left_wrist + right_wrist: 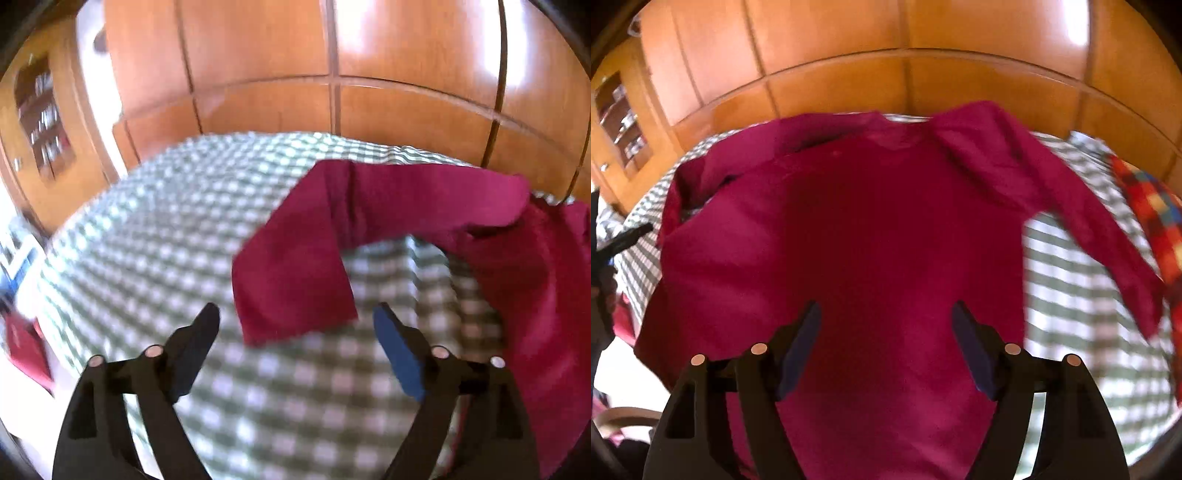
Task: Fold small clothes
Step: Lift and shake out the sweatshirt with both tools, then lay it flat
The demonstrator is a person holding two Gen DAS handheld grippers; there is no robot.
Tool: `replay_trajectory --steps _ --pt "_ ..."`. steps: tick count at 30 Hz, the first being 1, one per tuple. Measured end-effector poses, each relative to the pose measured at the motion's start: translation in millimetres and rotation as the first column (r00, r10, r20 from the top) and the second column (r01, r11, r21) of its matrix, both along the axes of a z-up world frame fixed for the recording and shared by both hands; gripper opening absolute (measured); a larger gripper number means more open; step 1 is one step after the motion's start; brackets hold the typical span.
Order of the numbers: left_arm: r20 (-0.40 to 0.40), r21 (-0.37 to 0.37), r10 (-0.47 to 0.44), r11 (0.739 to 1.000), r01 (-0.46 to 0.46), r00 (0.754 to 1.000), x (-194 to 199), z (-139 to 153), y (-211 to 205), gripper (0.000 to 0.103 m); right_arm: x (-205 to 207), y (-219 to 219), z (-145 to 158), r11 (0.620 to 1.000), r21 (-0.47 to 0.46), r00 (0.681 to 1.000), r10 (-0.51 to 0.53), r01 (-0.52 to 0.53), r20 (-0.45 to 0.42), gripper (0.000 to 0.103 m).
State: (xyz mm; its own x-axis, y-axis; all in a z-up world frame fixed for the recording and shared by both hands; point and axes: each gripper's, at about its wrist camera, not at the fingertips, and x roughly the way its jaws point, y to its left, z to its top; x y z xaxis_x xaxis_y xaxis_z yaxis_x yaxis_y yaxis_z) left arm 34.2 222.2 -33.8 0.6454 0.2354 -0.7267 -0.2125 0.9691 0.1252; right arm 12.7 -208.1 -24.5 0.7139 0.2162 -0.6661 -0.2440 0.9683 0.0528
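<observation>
We've got a checked tablecloth (147, 236) over the table, and the red shirt (871, 229) is spread flat on it with one sleeve (295, 273) bent back toward us on the left. Our right gripper (886, 317) hangs over the shirt's near middle and our left gripper (295, 325) sits near that sleeve's cuff, both with jaws wide apart and holding nothing.
</observation>
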Motion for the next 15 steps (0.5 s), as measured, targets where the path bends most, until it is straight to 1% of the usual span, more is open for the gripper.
replay_trajectory --steps 1,4,5,6,7,8,9,10,11,13,14,15 --pt "-0.01 0.036 0.009 0.999 -0.009 1.0 14.7 -4.5 -1.2 0.087 7.5 13.3 -3.4 1.0 -0.001 1.0 0.014 -0.014 -0.001 0.072" --pt "-0.042 0.085 0.03 0.996 -0.027 0.999 53.9 -17.1 -1.2 0.086 28.8 37.5 -12.2 0.999 0.035 0.999 0.036 -0.035 -0.014 0.072" --pt "-0.056 0.105 0.044 0.994 -0.038 0.997 68.3 -22.5 1.4 0.085 35.1 38.6 -14.5 0.998 0.044 0.999 0.038 -0.037 -0.015 0.072" --pt "-0.069 0.111 0.044 0.993 -0.036 0.997 81.2 -27.3 4.3 0.07 38.8 45.3 -16.1 0.998 0.047 0.999 0.037 -0.036 -0.012 0.072" --pt "-0.087 0.1 0.034 0.995 -0.025 0.996 90.1 -30.7 6.8 0.036 41.3 50.6 -17.4 0.998 0.047 0.999 0.031 -0.031 -0.007 0.072" --pt "-0.127 0.076 0.035 0.997 -0.025 0.991 100.6 -35.6 13.0 0.018 46.0 54.9 -18.8 0.999 0.044 1.0 0.022 -0.021 -0.003 0.072" --pt "-0.152 0.048 0.048 0.998 -0.041 0.987 108.7 -37.8 19.7 0.012 51.6 55.4 -19.3 0.999 0.045 1.0 0.013 -0.013 -0.003 0.072" --pt "-0.149 0.009 0.055 0.998 -0.054 0.987 110.9 -34.1 28.1 0.011 54.2 55.0 -21.7 0.999 0.051 1.0 0.004 -0.004 -0.004 0.072" --pt "-0.128 -0.016 0.067 0.997 -0.069 0.989 110.9 -25.1 39.6 0.011 58.0 54.7 -24.9 0.998 0.059 1.0 -0.006 0.006 -0.008 0.072" --pt "-0.109 -0.051 0.108 0.992 -0.114 0.988 109.2 -10.4 62.1 0.011 63.0 52.5 -29.6 0.998 0.061 1.0 -0.017 0.017 -0.004 0.072" --pt "-0.107 -0.09 0.144 0.984 -0.154 0.984 107.4 -1.3 82.2 0.01 63.3 50.2 -33.2 0.998 0.061 1.0 -0.019 0.019 0.009 0.072" --pt "-0.108 -0.113 0.171 0.977 -0.183 0.979 107.5 4.5 97.1 0.01 63.1 50.1 -35.3 0.998 0.061 1.0 -0.019 0.017 0.023 0.074"
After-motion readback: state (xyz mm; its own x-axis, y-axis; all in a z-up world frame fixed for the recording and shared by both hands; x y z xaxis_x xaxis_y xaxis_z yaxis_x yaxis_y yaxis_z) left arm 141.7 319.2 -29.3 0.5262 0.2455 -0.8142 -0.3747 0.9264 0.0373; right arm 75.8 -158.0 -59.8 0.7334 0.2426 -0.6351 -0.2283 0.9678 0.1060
